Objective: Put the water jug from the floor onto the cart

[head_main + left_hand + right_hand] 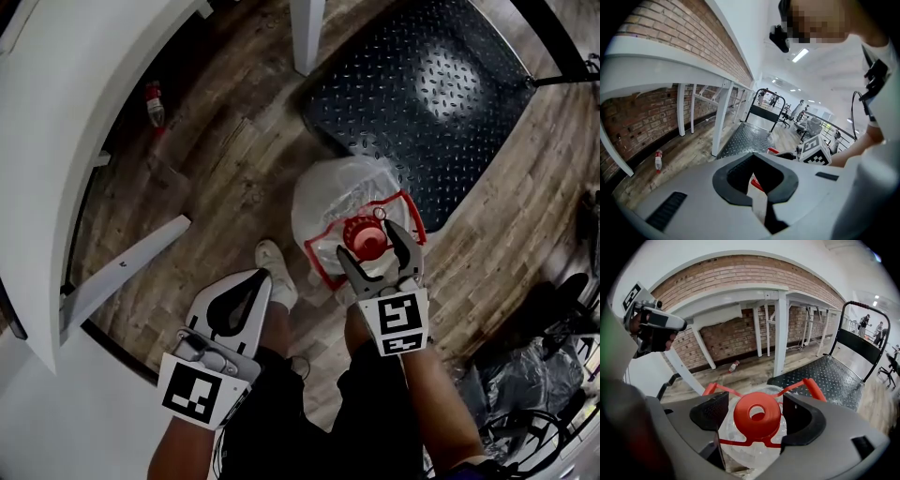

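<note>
The clear water jug (328,192) stands on the wood floor by the near edge of the black cart deck (412,84). It has a red cap (757,416) and a red carry handle (813,385). My right gripper (366,237) is open right over the jug's top, one pad on each side of the cap with a gap to each. In the right gripper view the gripper (757,413) frames the cap, with the cart (834,376) behind. My left gripper (262,277) hangs shut and empty to the jug's left. Past the left gripper (752,157) a bit of the red handle (771,151) shows.
A white table (56,141) with slanted legs runs along the brick wall (740,273) on the left. One table leg (307,33) stands at the cart's corner. A small bottle (154,103) lies under the table. My shoe (274,262) is beside the jug. Dark bags and cables (534,375) crowd the right.
</note>
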